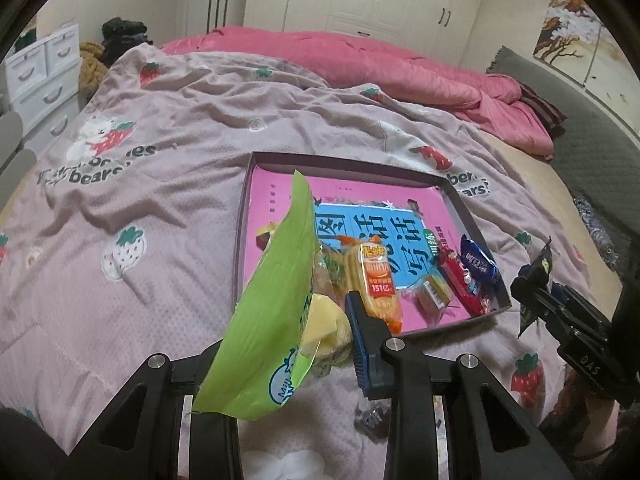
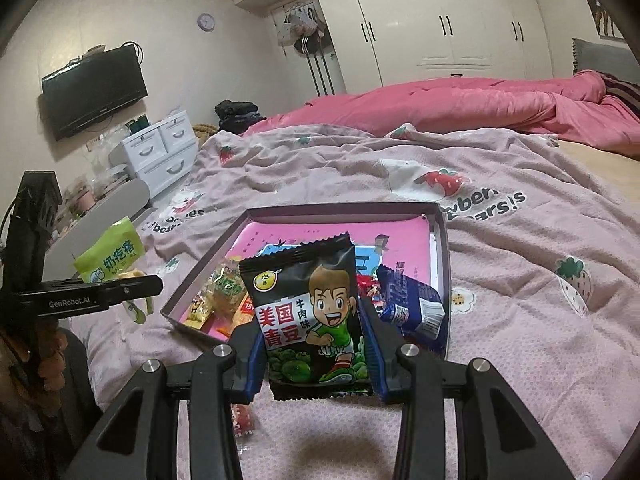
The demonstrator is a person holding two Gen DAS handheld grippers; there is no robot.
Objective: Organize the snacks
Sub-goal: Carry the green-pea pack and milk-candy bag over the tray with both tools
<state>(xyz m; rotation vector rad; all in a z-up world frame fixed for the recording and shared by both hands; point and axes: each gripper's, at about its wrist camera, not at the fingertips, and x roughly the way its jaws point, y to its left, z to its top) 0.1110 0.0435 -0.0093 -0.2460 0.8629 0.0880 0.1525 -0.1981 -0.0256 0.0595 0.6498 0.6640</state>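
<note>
A shallow box (image 1: 472, 204) with a pink book as its floor lies on the bed; it also shows in the right wrist view (image 2: 440, 240). Inside lie an orange cracker pack (image 1: 378, 280), a red candy (image 1: 460, 280), a blue pack (image 1: 478, 260) and a small yellow sweet (image 1: 434, 292). My left gripper (image 1: 304, 320) is shut on a light green snack bag (image 1: 272, 312), held just before the box's near left corner. My right gripper (image 2: 314, 328) is shut on a black green-pea packet (image 2: 308, 300), held upright at the box's near edge.
The bed has a pink strawberry blanket (image 1: 160, 200) and a rumpled pink quilt (image 1: 360, 64) behind. White drawers (image 2: 160, 152) stand left of the bed. A small red wrapped sweet (image 2: 244, 420) lies on the blanket under my right gripper. Another dark sweet (image 1: 372, 420) lies under my left.
</note>
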